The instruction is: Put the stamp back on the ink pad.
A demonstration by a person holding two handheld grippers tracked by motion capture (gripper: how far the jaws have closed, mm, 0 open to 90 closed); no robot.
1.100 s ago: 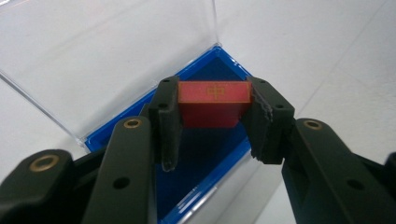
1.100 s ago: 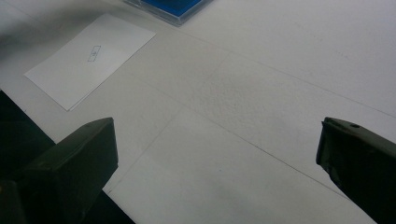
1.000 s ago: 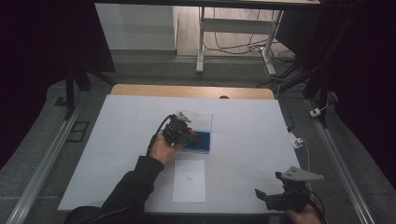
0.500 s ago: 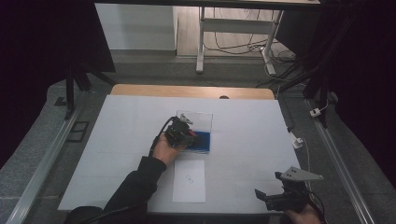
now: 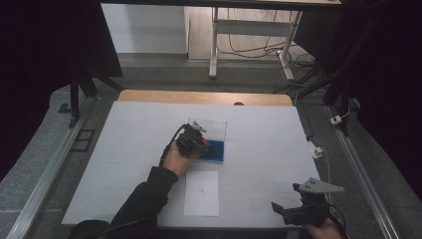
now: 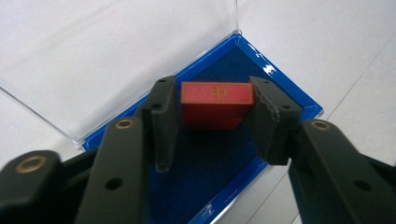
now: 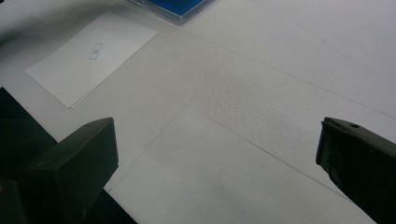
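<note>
A red block (image 6: 217, 105) with a gold mark on top stands on the blue lining of an open case (image 6: 210, 158). The case's clear lid (image 6: 116, 56) is tipped back behind it. My left gripper (image 6: 212, 88) reaches down into the case (image 5: 215, 149), one jaw on each side of the block. Its jaws have just been opening, and a thin gap shows at the left jaw, so the block rests on the lining. In the high view the left gripper (image 5: 195, 142) sits mid-table. My right gripper (image 5: 298, 211) hovers near the front right edge, its jaws wide open (image 7: 217, 130) over bare table.
A white card (image 5: 201, 193) with a small printed mark lies on the white table sheet (image 5: 139, 149) in front of the case, and shows in the right gripper view (image 7: 93, 53). A wooden strip (image 5: 199, 97) runs along the table's far edge. Metal rails (image 5: 358, 164) flank both sides.
</note>
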